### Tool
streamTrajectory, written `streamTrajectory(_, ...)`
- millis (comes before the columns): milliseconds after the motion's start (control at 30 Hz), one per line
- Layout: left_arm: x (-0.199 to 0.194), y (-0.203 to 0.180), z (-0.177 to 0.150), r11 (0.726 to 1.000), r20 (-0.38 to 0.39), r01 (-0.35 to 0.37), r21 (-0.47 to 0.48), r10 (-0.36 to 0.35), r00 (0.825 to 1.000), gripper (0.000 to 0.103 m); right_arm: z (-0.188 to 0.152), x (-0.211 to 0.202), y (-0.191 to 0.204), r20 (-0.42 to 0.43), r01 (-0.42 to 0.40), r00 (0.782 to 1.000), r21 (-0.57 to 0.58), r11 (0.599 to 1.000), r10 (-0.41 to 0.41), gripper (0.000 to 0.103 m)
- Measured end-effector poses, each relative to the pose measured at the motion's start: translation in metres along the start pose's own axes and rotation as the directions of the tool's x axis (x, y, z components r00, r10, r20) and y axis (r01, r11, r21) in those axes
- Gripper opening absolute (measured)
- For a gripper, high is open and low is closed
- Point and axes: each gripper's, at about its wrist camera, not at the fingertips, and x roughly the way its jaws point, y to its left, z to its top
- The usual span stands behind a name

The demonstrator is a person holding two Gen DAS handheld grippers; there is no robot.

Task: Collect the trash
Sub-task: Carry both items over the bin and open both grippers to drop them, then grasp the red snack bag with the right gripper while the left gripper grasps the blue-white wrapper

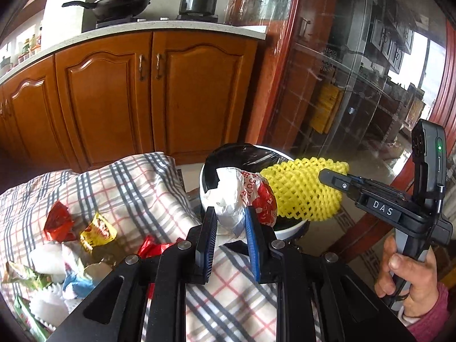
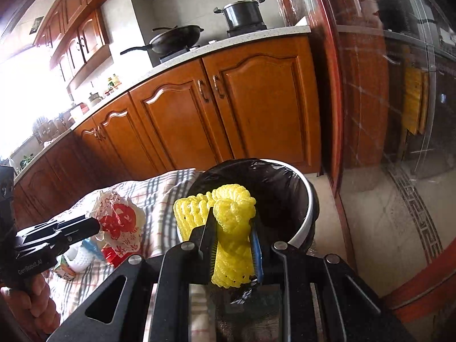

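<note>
In the left wrist view, the left tongs [image 1: 230,222] are seen closed on a crumpled white and red wrapper [image 1: 242,196], which is pinched between the two pads and held in front of the white bin [image 1: 287,229] lined with a black bag [image 1: 242,154]. To the right, the right tongs [image 1: 327,175] are seen gripping a yellow foam net [image 1: 302,189], held beside the wrapper over the bin's right side; the hand [image 1: 401,279] on that handle is seen at the lower right, with a pink sleeve at the wrist. On the left, more trash is spread on a checked cloth [image 1: 136,188]: a red wrapper [image 1: 58,225], a yellow wrapper [image 1: 97,232] and white foam pieces [image 1: 47,259] nearer the left edge. Wooden cabinets [image 1: 171,91] stand far behind, with a wok [image 1: 119,4] and a pot [image 1: 198,0] on the stove above. In the right wrist view, the right tongs [image 2: 232,229] are seen closed on the yellow foam net [image 2: 230,222], which is clamped between the pads and bulges above them over the near rim of the bin [image 2: 309,199]. The left tongs [image 2: 95,223] are seen at the left, gripping the white and red wrapper [image 2: 119,222] above the checked cloth [image 2: 162,196], just left of the bin.
</note>
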Motion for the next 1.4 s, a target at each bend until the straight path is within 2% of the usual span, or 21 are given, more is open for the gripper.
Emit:
streamTrajectory(133,0.034,-0.003,0.022,1.000,-0.060,0.017,0.007,-0.016,0.998,0.019,0.013,0.021,-0.008,-0.057,0.021,0.998,-0.015,1.000,-0.021,0.020)
streamTrajectory(300,0.074,-0.006,0.047,0.999,-0.117,-0.005,0.037,0.009,0.993,0.019,0.025,0.041,-0.015,-0.113,0.037,0.993,-0.034,0.999,-0.041,0.021)
streamTrajectory(600,0.119,-0.012,0.061,0.998,-0.195,-0.022,0.052,0.032,0.980,0.021,0.030,0.067,-0.023,-0.188,0.054,0.980,-0.054,0.997,-0.064,0.021)
streamTrajectory(733,0.126,-0.015,0.061,0.998,-0.212,-0.023,0.053,0.034,0.977,0.024,0.029,0.075,-0.024,-0.220,0.047,0.974,-0.053,0.998,-0.058,0.027)
streamTrajectory(767,0.128,-0.016,0.061,0.998,-0.214,-0.022,0.051,0.032,0.976,0.026,0.029,0.076,-0.025,-0.222,0.049,0.973,-0.052,0.997,-0.060,0.035)
streamTrajectory(800,0.127,-0.015,0.060,0.999,-0.214,-0.020,0.048,0.030,0.976,0.032,0.030,0.077,-0.025,-0.221,0.047,0.974,-0.050,0.998,-0.057,0.039)
streamTrajectory(833,0.126,-0.014,0.060,0.999,-0.212,-0.021,0.046,0.030,0.977,0.044,0.030,0.076,-0.026,-0.218,0.049,0.974,-0.047,0.998,-0.058,0.045)
streamTrajectory(900,0.122,-0.014,0.059,0.998,-0.196,-0.033,0.048,0.042,0.980,0.054,0.031,0.074,-0.027,-0.207,0.052,0.977,-0.037,0.998,-0.058,0.053)
streamTrajectory(933,0.120,-0.014,0.058,0.998,-0.191,-0.038,0.045,0.046,0.981,0.057,0.030,0.073,-0.028,-0.203,0.048,0.978,-0.029,0.998,-0.053,0.056)
streamTrajectory(1000,0.113,-0.011,0.056,0.999,-0.184,-0.031,0.029,0.036,0.982,0.057,0.031,0.070,-0.029,-0.195,0.049,0.979,-0.022,0.999,-0.052,0.062)
streamTrajectory(1167,0.085,-0.002,0.042,0.999,-0.130,-0.036,-0.012,0.034,0.991,0.058,0.029,0.056,-0.030,-0.150,0.031,0.988,0.015,0.999,-0.028,0.066)
streamTrajectory(1267,0.061,0.009,0.026,0.998,-0.077,-0.039,-0.059,0.034,0.996,0.059,0.025,0.041,-0.025,-0.098,-0.006,0.995,0.042,0.999,0.010,0.070)
streamTrajectory(1400,0.027,0.026,-0.002,0.989,-0.012,-0.071,-0.127,0.070,0.997,0.059,0.012,0.023,-0.015,-0.033,-0.056,0.998,0.073,0.996,0.059,0.073)
